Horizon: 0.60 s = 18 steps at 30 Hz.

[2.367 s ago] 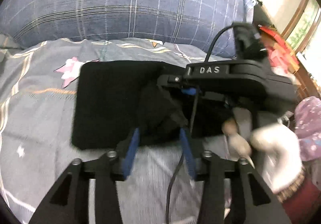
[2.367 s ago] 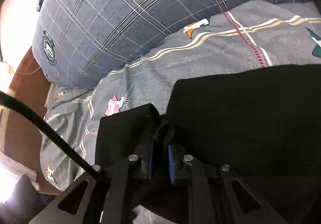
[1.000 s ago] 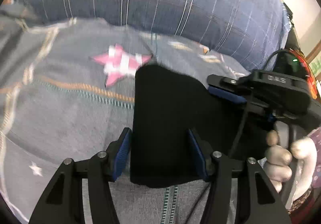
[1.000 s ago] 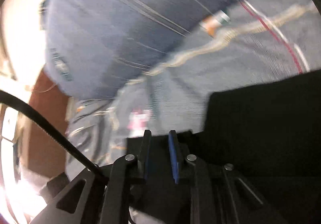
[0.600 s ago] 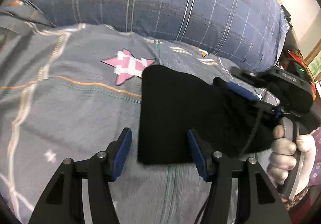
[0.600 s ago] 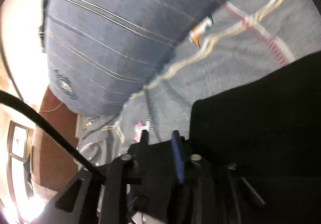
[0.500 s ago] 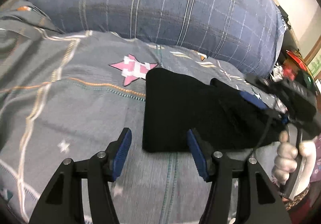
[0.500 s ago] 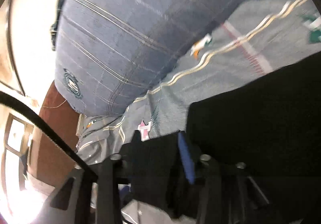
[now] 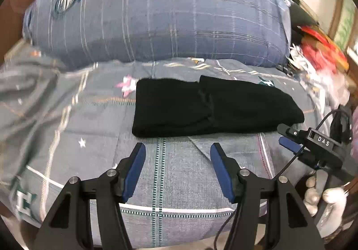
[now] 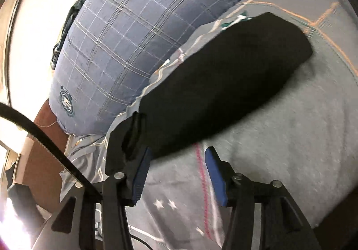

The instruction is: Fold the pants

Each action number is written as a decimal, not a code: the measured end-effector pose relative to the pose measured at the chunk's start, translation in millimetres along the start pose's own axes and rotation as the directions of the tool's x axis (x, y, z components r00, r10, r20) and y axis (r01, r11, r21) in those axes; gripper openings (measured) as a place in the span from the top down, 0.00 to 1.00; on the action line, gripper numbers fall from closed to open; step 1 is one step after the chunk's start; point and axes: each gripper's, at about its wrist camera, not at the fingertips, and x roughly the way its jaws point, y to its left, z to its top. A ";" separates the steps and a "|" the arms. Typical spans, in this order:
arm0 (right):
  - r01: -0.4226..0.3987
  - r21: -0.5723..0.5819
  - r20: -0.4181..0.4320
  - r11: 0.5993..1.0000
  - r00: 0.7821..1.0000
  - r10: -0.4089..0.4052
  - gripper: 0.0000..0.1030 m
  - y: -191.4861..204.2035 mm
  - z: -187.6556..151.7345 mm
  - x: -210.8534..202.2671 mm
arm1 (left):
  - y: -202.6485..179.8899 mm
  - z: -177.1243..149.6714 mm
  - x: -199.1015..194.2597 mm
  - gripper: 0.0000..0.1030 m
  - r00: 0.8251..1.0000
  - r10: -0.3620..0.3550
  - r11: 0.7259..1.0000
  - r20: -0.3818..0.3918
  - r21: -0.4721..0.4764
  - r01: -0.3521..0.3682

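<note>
Folded black fabric pants [image 9: 214,108] lie flat on grey patterned bed [image 9: 174,173]. Left gripper [image 9: 177,160] opening, empty; only its view shows white-gloved hand [image 9: 322,198]. Right gripper [image 10: 176,169] opening, nothing between fingers.

The place is a bedroom in a home. A bed fills both views, spread with a grey patterned sheet [image 9: 179,182] printed with stars and stripes. A large blue plaid pillow [image 9: 156,17] lies along its far side, against a pale wall [image 10: 40,14]. To the right of the bed sits a cluttered heap of red and white household things [image 9: 317,57], and beyond it a wooden-framed window [image 9: 344,23].
</note>
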 end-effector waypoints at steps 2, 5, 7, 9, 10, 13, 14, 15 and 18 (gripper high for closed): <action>0.003 0.007 0.004 1.000 1.000 -0.003 0.45 -5.9 -1.6 -6.3 | -6.3 0.5 -4.0 0.40 1.000 0.010 1.000 0.016 0.025 -0.010; 0.006 0.023 0.012 1.000 1.000 -0.006 0.45 -11.9 -2.3 -11.9 | -12.8 -0.2 -8.3 0.39 0.999 0.032 0.998 0.028 0.052 -0.033; 0.007 0.023 0.017 1.000 1.000 -0.008 0.44 -12.7 -3.1 -13.9 | -16.9 -0.8 -9.4 0.39 0.998 0.052 0.996 0.030 0.070 -0.054; 0.014 0.018 0.018 1.000 1.000 -0.014 0.43 -11.6 -4.1 -13.5 | -17.8 -0.7 -10.1 0.39 0.998 0.064 0.995 0.029 0.080 -0.066; 0.018 0.018 0.019 1.000 1.000 -0.018 0.43 -10.8 -5.1 -13.1 | -18.6 -0.7 -10.0 0.39 0.997 0.068 0.994 0.029 0.083 -0.070; 0.028 0.015 0.018 1.000 0.999 -0.028 0.43 -11.5 -6.5 -11.3 | -20.5 0.8 -7.9 0.39 0.997 0.074 0.993 0.027 0.095 -0.077; 0.030 0.016 0.017 0.999 0.999 -0.030 0.43 -12.2 -7.1 -10.8 | -21.4 1.3 -6.8 0.39 0.997 0.076 0.992 0.025 0.097 -0.078; 0.030 0.016 0.016 0.999 0.999 -0.031 0.43 -12.7 -6.9 -10.1 | -22.9 1.4 -5.8 0.38 0.997 0.077 0.992 0.023 0.100 -0.079; 0.034 0.021 0.017 0.999 0.999 -0.034 0.43 -15.7 -6.5 -8.8 | -25.7 2.2 -0.6 0.38 0.997 0.078 0.991 0.012 0.112 -0.079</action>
